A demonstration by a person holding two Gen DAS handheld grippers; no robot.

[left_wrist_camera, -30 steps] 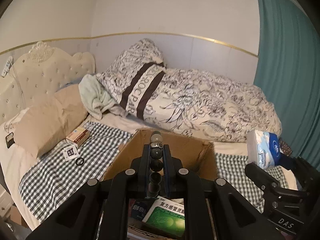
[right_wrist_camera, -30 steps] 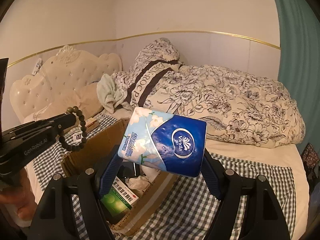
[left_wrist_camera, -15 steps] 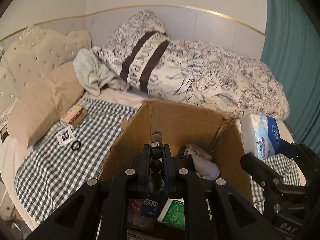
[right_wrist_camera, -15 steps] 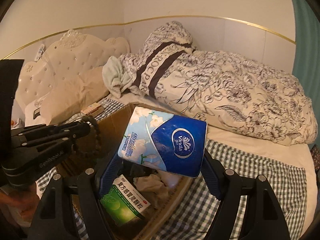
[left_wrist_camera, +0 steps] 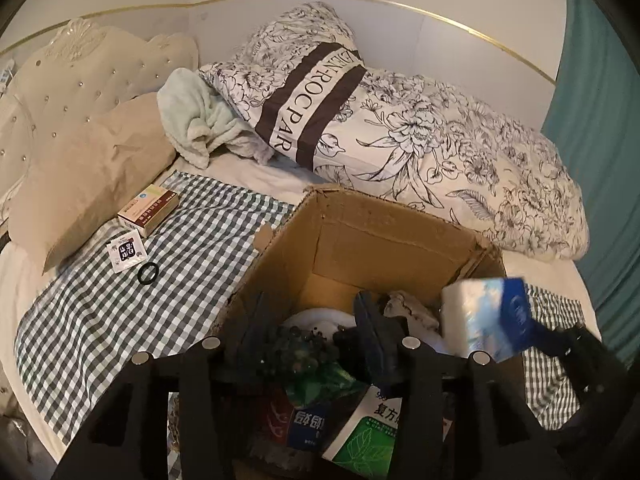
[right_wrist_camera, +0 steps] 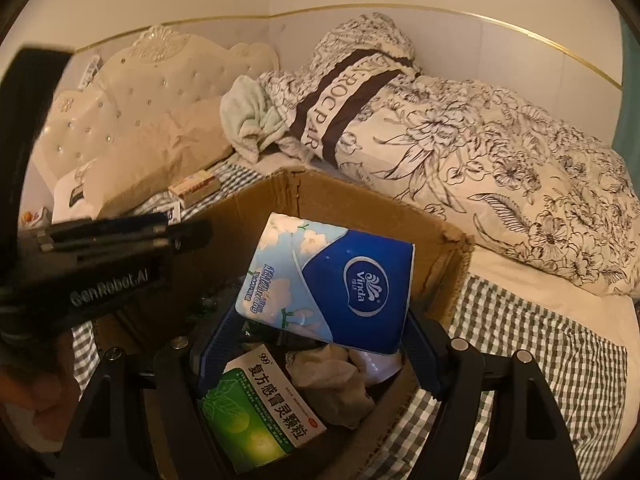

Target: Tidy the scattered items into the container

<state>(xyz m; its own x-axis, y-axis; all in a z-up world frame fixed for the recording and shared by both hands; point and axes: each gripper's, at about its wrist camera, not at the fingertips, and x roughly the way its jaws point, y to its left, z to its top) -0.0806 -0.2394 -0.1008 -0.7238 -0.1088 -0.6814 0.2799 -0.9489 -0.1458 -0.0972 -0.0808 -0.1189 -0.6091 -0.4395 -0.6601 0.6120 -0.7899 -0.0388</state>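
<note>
right fingers (right_wrist_camera: 320,320) grasp blue-white Vinda tissue pack (right_wrist_camera: 326,282) | left fingers (left_wrist_camera: 310,330) spread, blurred | cardboard box (left_wrist_camera: 384,236)

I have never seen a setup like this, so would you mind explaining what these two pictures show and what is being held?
There is no robot here: a person holds a two-finger gripper in each hand, each with a fisheye camera looking along its fingers. One picture comes from the left gripper, the other from the right gripper. Both look down into a brown cardboard box on a checked blanket on a bed. The right one grips a blue-and-white pack of tissue paper above the box. The left one is open, with a dark bead bracelet blurred between its fingers. A small medicine carton, a white sachet and a black ring lie on the blanket.
</note>
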